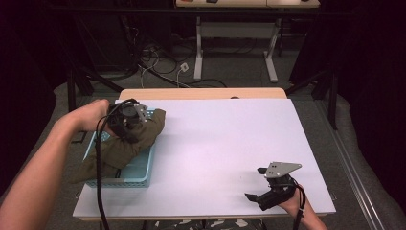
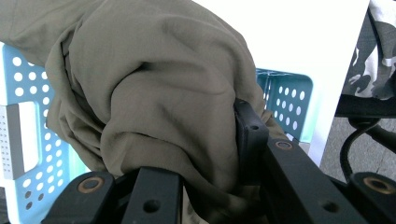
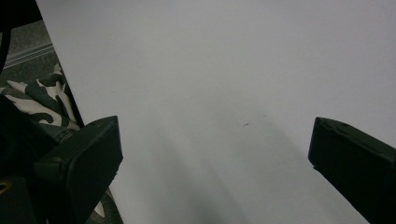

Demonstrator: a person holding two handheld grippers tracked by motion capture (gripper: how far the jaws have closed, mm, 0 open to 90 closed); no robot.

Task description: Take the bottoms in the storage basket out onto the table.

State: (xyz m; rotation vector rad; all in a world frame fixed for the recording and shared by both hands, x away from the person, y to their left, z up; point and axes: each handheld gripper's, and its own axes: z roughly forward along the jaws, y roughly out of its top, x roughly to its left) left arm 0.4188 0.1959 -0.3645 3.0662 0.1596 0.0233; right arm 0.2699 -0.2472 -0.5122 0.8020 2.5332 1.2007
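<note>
An olive-green cloth [image 1: 129,143] lies bunched in a light blue perforated basket [image 1: 136,178] at the table's left side, with one end trailing over the basket's near left corner. My left gripper [image 1: 130,128] is shut on a thick fold of the cloth [image 2: 154,93] above the basket [image 2: 285,102]; the fabric bulges out between its black jaws. My right gripper [image 1: 256,184] rests open near the table's front right edge, with bare white table [image 3: 224,84] between its jaws.
The white table [image 1: 230,143] stretches wide between basket and right gripper. A cable [image 1: 99,182] trails from the left gripper over the front edge. Camouflage-patterned fabric [image 3: 42,100] shows below the table's edge. Desks and cables stand on the floor beyond.
</note>
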